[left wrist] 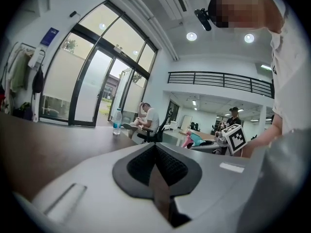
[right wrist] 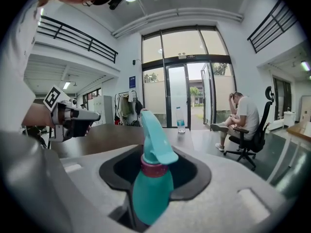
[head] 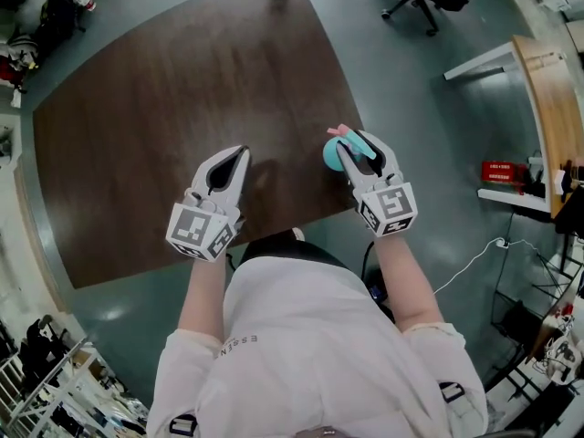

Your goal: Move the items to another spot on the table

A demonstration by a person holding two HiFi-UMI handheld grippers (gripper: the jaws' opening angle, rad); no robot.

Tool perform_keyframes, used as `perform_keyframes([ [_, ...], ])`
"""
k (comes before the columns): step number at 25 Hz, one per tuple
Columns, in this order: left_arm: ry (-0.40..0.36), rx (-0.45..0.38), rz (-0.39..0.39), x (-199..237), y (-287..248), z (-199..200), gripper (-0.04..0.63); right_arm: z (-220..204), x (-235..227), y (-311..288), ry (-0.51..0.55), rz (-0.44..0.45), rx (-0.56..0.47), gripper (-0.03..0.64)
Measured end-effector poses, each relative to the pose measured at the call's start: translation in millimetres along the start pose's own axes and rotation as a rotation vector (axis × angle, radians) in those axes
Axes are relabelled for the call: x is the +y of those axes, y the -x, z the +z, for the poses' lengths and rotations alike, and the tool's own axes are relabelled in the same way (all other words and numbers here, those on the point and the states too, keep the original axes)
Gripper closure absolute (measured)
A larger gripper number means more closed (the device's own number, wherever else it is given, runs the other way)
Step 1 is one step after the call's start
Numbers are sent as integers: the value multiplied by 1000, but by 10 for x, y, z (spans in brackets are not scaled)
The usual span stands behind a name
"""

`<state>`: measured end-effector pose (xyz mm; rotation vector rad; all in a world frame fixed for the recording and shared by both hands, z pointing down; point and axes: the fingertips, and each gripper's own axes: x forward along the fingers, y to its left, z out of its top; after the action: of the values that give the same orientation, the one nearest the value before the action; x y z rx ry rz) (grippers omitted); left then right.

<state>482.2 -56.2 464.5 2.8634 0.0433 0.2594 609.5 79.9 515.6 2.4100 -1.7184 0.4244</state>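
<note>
So my right claw (head: 356, 151) grips the spray bottle (right wrist: 150, 193), left claw (head: 233, 160) shut and empty; I think nothing's moved yet.

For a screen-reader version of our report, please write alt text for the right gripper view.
A teal spray bottle with a pink collar stands gripped between the right gripper's jaws. Beyond lie a dark wooden table, the left gripper, a water bottle and a seated person.

Upright teal spray bottle (right wrist: 150, 193), pink collar
</note>
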Motion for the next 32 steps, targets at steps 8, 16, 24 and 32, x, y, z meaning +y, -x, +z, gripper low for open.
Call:
perform_keyframes([
  [8, -11, -82, 172, -287, 877, -15, 584, 147, 310, 407, 38, 69, -47, 466],
  [16, -18, -181, 480, -199, 2289, 74, 583, 381, 1309, 328, 119, 311, -74, 468],
  [24, 18, -274, 749, -37, 3773, -85, 583, 502, 2486, 187, 198, 507, -83, 468],
  [32, 47, -330, 907, 145, 5205, -234, 583, 646, 3801, 14, 252, 627, -57, 468],
])
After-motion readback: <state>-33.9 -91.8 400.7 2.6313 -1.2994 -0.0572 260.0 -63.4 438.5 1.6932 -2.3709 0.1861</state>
